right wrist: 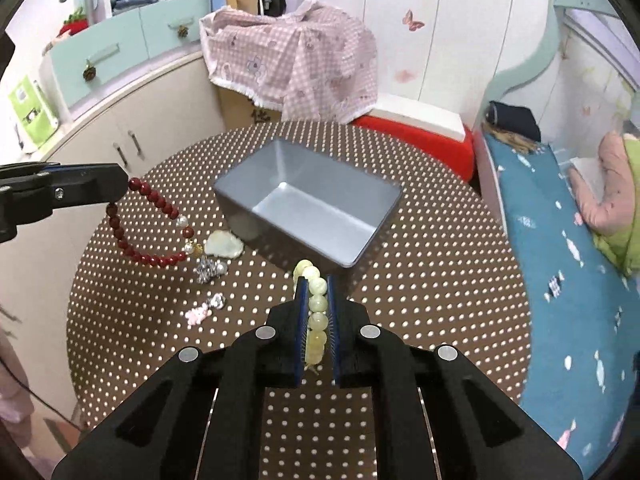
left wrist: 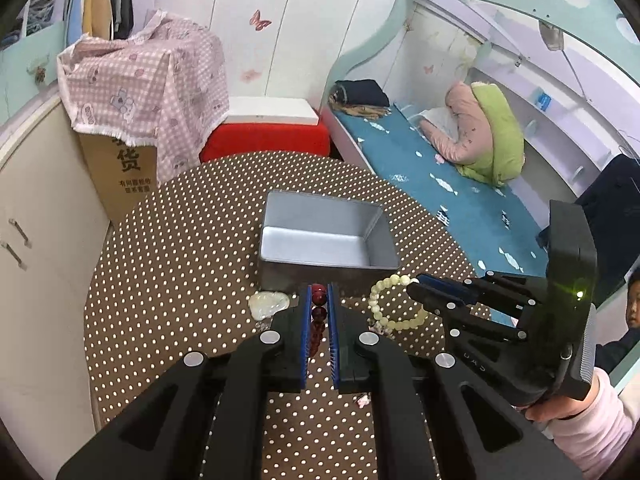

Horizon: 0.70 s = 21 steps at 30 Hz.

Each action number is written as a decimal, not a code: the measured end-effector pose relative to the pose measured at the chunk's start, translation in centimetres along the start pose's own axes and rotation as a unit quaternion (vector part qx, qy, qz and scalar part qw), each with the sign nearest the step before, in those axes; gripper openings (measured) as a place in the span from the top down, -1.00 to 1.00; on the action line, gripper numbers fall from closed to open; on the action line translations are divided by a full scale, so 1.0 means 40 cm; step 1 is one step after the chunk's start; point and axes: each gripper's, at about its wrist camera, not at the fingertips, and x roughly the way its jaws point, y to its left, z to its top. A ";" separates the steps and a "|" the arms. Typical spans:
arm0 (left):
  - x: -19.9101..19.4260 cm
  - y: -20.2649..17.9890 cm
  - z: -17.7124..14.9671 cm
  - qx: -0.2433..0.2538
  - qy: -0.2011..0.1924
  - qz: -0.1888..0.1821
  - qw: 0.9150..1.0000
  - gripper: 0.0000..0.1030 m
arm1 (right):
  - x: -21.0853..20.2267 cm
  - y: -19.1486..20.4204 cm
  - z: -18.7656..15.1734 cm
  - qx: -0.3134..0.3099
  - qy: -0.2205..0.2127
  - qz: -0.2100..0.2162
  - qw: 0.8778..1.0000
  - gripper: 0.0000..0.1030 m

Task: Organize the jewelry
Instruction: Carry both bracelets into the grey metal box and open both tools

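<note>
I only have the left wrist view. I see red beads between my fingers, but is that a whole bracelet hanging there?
Observer: Yes, the red bracelet hangs as a full loop from the left gripper, above the table.
Operator: Anything under it?
Observer: A silver charm and a pink charm lie on the table near it.
Operator: How is the right gripper holding its beads?
Observer: The right gripper is shut on the pale bracelet, several beads in a row between its fingers.
</note>
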 end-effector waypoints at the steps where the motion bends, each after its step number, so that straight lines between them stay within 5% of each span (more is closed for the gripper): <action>1: -0.002 -0.005 0.004 0.001 -0.001 -0.001 1.000 0.87 | -0.009 -0.002 0.008 0.001 -0.005 -0.003 1.000 0.80; 13: 0.005 -0.049 0.118 0.007 -0.024 0.001 1.000 0.87 | -0.072 -0.036 0.144 -0.004 -0.056 -0.021 0.998 0.80; 21: 0.110 -0.026 0.162 -0.014 0.002 0.011 1.000 0.87 | 0.009 -0.041 0.205 -0.002 -0.044 -0.011 0.999 0.80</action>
